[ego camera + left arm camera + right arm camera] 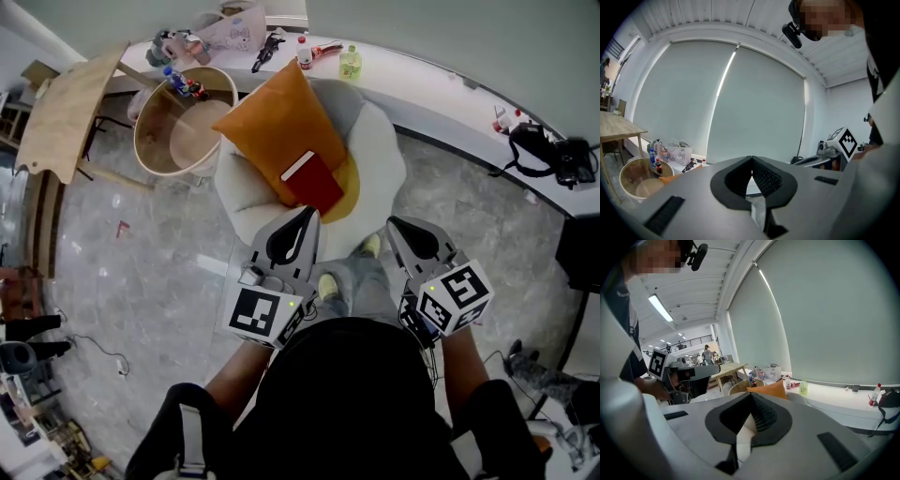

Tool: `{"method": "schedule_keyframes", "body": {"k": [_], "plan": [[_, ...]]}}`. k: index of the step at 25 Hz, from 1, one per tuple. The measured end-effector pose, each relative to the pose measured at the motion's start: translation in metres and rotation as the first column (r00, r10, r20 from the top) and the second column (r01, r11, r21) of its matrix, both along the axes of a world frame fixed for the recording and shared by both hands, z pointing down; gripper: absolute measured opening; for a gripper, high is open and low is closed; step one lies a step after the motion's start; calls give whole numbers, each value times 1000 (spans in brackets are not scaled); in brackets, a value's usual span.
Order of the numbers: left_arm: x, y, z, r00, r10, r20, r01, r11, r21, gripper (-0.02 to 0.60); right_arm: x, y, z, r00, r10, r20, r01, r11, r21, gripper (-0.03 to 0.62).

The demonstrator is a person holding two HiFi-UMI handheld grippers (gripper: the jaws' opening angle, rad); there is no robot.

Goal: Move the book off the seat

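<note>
A dark red book (314,180) with a white edge lies on the seat of a white round chair (384,150). It leans against an orange cushion (272,127), with a yellow pad (350,190) under it. My left gripper (308,215) is shut and empty, its tip just short of the book's near corner. My right gripper (394,223) is shut and empty too, off to the right of the book by the seat's front edge. In the left gripper view the jaws (751,159) meet, pointing at a window blind. The right gripper view shows closed jaws (751,394) and the orange cushion (771,390) beyond.
A round wooden tub (183,122) stands left of the chair, beside a wooden table (66,112). A curved white ledge (422,89) behind carries bottles (349,64) and a black bag (553,155). The person's shoes (328,284) are on the grey floor below the seat.
</note>
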State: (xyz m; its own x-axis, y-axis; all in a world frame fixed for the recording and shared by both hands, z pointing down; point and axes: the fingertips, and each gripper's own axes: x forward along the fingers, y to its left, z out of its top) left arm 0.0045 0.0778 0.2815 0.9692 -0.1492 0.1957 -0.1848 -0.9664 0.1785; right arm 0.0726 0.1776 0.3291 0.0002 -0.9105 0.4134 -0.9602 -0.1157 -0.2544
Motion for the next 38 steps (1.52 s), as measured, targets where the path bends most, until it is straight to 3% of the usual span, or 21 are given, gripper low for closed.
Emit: {"method": "schedule_keyframes", "body": {"k": [2,7,13,22,38], "plan": [[11,-5,3,999,-18,29,18,1000,-3,3,13,-3,2,1000,-3,3,3,1000,-1,6],[42,-9,2,1000,-19,-2,19,1000,-6,3,46,-6,8,1000,0,17,0,1000,-4,6],[70,-18,9,999,-43,28,42,999,4,5,80,-10,17,999,2,39,-1,1000,-10,6],[109,-27,11,994,-80,72,78,997,23,3,128,-27,16,997,-53,58,52,998,21,6],[143,-37,7,973,-187,138,173,979,107,4,176,-38,21,986,-123,109,117,991,62,6]]}}
